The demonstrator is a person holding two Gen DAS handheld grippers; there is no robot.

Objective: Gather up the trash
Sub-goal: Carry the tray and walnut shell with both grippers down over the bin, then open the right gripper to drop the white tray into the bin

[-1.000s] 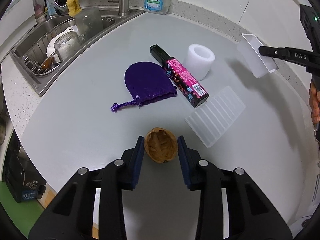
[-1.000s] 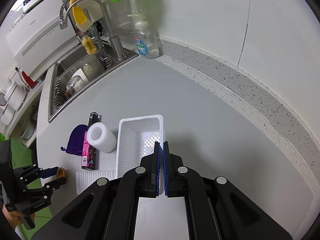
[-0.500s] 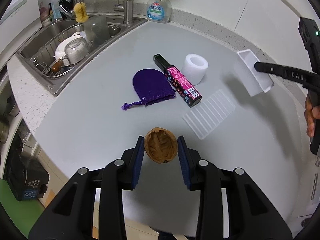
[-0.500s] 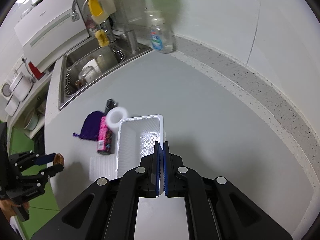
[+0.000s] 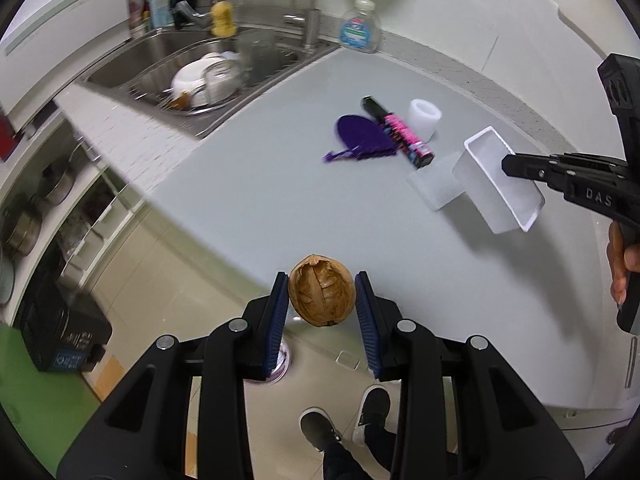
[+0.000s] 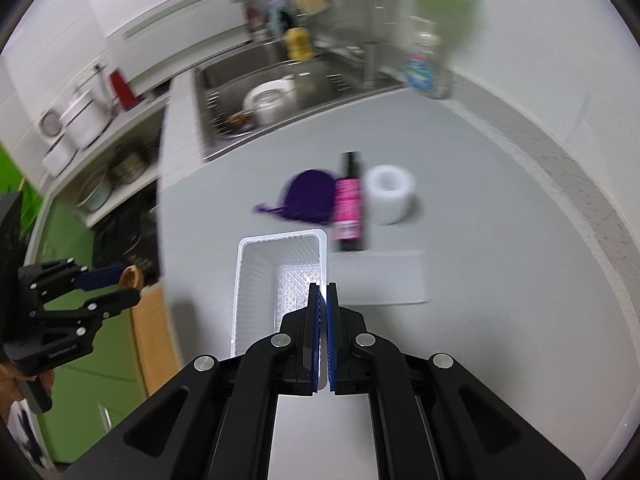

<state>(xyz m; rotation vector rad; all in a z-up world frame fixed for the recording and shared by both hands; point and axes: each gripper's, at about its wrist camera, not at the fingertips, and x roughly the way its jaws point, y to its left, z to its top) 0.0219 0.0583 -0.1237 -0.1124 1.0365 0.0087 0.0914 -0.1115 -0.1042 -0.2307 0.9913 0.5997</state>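
Observation:
A brown walnut shell half [image 5: 322,295] sits clamped between the blue pads of my left gripper [image 5: 322,296], held in the air past the grey counter's front edge, above the floor. The same shell [image 6: 132,278] shows small at the left of the right wrist view. My right gripper [image 6: 323,300] is shut on the near wall of a white plastic tray [image 6: 280,276], which hangs lifted over the counter [image 6: 480,216]. From the left wrist view that tray [image 5: 500,180] tilts at the right.
On the counter lie a purple drawstring pouch [image 5: 360,136], a black and pink box [image 5: 398,132], a white foam roll [image 5: 424,116] and a flat clear lid [image 6: 380,276]. A sink [image 5: 208,76] with dishes is at the back left. A person's shoes [image 5: 344,420] stand below.
Both grippers have drawn back toward the counter's front edge with their loads. The walnut shell now hangs over the floor, and the tray has come nearer to it.

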